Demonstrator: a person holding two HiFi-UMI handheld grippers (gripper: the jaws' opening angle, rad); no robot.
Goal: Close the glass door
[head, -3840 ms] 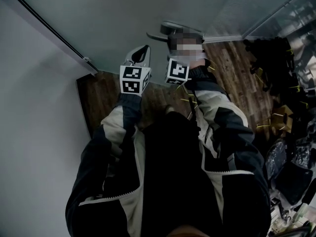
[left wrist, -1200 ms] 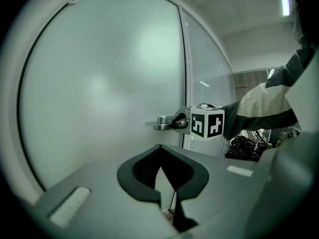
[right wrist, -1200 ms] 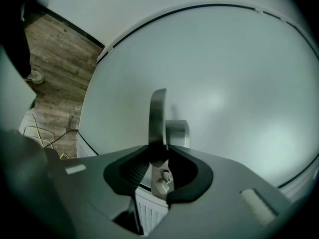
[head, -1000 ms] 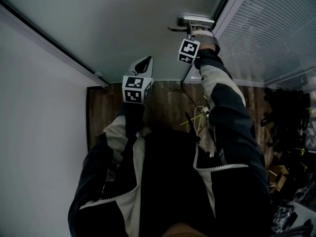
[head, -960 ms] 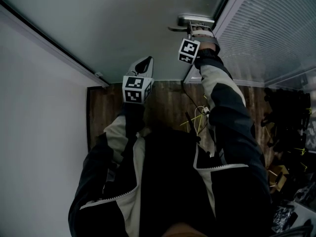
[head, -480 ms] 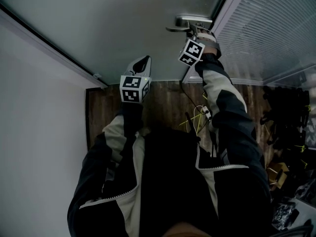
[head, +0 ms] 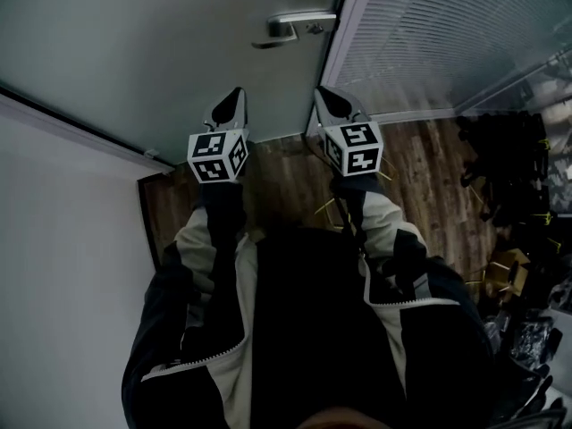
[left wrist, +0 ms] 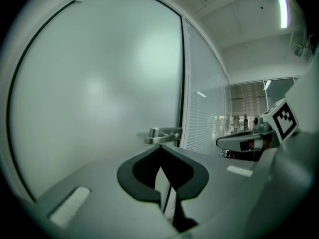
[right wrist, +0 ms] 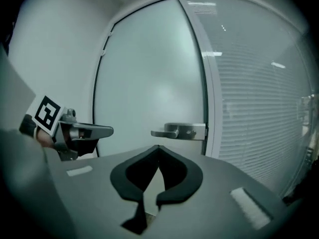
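The frosted glass door stands in front of me, its edge lined up with the white frame. Its metal lever handle is untouched; it also shows in the left gripper view as the handle and in the right gripper view as the handle. My left gripper and right gripper hang side by side short of the door, both below the handle. Each one is shut with nothing between its pads, as seen on the left gripper and the right gripper.
A glass panel with blinds adjoins the door on the right. A white wall runs along the left. Dark bags and clutter lie on the wooden floor at the right, with yellow cables near my feet.
The right gripper has come off the door handle, drawn back toward me, rolled over and shut. The left gripper has shifted slightly. The handle now sits farther from both grippers.
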